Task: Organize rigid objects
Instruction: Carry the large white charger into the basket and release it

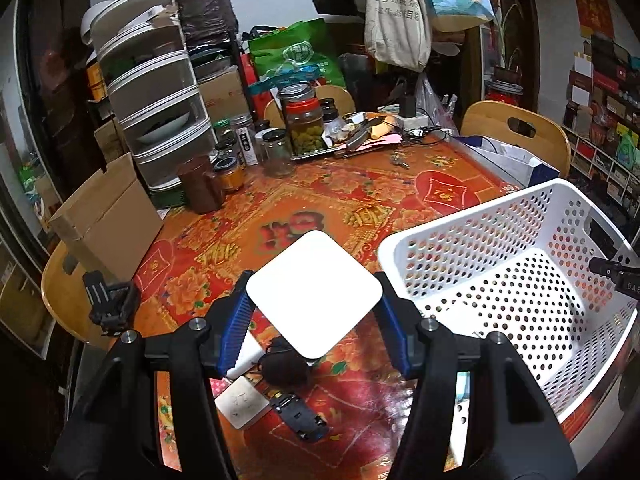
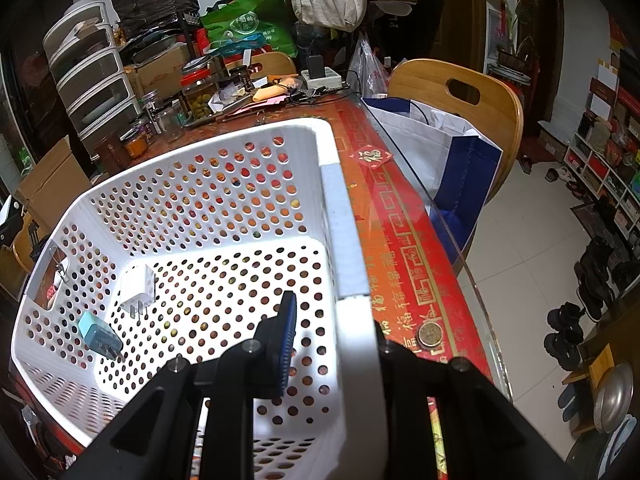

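Observation:
My left gripper (image 1: 314, 312) is shut on a flat white square box (image 1: 314, 294) and holds it above the red tablecloth, just left of the white perforated basket (image 1: 472, 236). My right gripper (image 2: 332, 344) straddles the basket's near right wall (image 2: 356, 320), one finger inside and one outside, and grips it. Inside the basket lie a white plug charger (image 2: 136, 286) and a light blue plug charger (image 2: 98, 334). Below the held box on the table lie a white wall switch (image 1: 242, 400), a black cable bundle (image 1: 284, 366) and a black clip (image 1: 300, 416).
Jars (image 1: 306, 126), stacked drawer units (image 1: 156, 92) and a cardboard box (image 1: 108, 216) crowd the table's far left. A metal tray of clutter (image 1: 360, 136) sits at the back. A wooden chair with a blue-white bag (image 2: 448, 148) stands beyond the glass table edge.

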### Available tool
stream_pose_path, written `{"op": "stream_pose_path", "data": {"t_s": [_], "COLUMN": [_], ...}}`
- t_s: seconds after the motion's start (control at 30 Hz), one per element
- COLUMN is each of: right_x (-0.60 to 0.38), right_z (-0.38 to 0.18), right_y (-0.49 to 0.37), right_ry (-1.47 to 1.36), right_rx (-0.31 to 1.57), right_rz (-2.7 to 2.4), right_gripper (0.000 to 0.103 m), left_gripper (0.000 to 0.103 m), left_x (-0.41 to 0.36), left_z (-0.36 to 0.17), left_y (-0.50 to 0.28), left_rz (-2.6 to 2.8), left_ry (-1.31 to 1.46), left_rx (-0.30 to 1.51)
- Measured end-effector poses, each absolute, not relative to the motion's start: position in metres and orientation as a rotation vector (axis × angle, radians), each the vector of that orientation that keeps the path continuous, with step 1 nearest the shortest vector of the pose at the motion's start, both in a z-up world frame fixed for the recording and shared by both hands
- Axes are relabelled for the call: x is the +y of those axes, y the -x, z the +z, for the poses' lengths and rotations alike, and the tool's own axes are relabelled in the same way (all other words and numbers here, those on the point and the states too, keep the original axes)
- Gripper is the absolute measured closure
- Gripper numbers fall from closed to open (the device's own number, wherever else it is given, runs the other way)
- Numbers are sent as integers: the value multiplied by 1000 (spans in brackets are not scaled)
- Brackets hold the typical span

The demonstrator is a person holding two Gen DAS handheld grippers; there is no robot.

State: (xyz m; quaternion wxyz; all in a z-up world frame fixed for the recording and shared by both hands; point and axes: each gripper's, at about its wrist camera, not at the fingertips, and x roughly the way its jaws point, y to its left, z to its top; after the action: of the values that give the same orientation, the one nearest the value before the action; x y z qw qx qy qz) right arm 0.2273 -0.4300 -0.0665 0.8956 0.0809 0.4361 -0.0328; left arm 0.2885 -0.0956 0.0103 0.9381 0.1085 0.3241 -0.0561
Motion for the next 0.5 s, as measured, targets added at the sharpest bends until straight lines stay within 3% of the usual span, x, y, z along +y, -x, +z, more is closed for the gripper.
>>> {"op": "stream_pose_path", "data": {"t_s": [0.3, 0.5], "right_x": [-427, -427], "right_z": [-66, -66], "right_y": [-228, -228], "right_ry": [-169, -168], "right_rx": [901, 903], "right_rz": [-63, -63], "right_gripper": [82, 82], "left_gripper": [48, 48], "left_x": [-142, -209], "left_z": [11, -18], "left_y": [-298, -322], "left_rz": [-199, -367], "left_ry": [-250, -316], "left_rx": [702, 967]}}
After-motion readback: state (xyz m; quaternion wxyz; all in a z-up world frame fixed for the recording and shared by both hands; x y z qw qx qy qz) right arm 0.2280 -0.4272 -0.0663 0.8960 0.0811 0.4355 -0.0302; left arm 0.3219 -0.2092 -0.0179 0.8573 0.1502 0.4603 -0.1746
